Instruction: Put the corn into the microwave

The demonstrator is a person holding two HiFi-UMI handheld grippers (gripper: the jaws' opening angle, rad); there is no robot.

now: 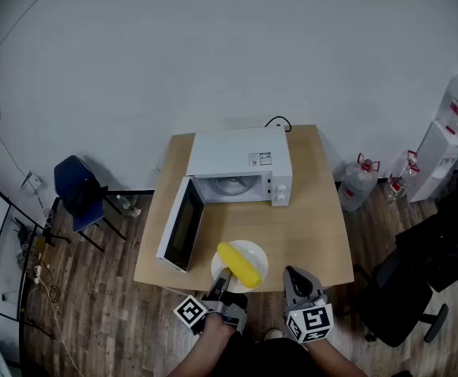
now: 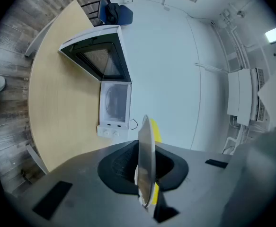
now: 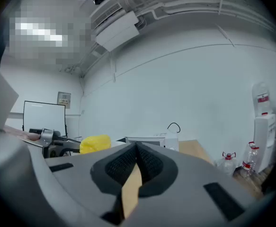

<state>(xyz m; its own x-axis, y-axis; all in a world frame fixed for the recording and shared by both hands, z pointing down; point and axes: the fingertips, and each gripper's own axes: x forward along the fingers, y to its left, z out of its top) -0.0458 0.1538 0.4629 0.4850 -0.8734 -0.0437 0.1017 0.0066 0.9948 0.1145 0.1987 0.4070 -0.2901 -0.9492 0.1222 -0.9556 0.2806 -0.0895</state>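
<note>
A yellow corn cob (image 1: 240, 264) lies on a white plate (image 1: 258, 251) at the table's front edge. My left gripper (image 1: 225, 280) is shut on the plate's near rim. In the left gripper view the plate (image 2: 145, 145) stands edge-on between the pads, with the corn (image 2: 156, 132) behind it. The white microwave (image 1: 240, 167) sits at the back of the table, its door (image 1: 181, 225) swung open to the left and its cavity (image 2: 115, 100) showing. My right gripper (image 1: 290, 273) hovers to the right of the plate, shut (image 3: 137, 148) with nothing in it. The right gripper view shows the corn (image 3: 95, 143) to its left.
The wooden table (image 1: 315, 226) has bare surface right of the plate. A blue chair (image 1: 79, 187) stands left of the table. Water bottles (image 1: 360, 183) and a dispenser (image 1: 441, 155) stand at the right, a black office chair (image 1: 401, 289) nearer. A cable (image 1: 277, 122) runs behind the microwave.
</note>
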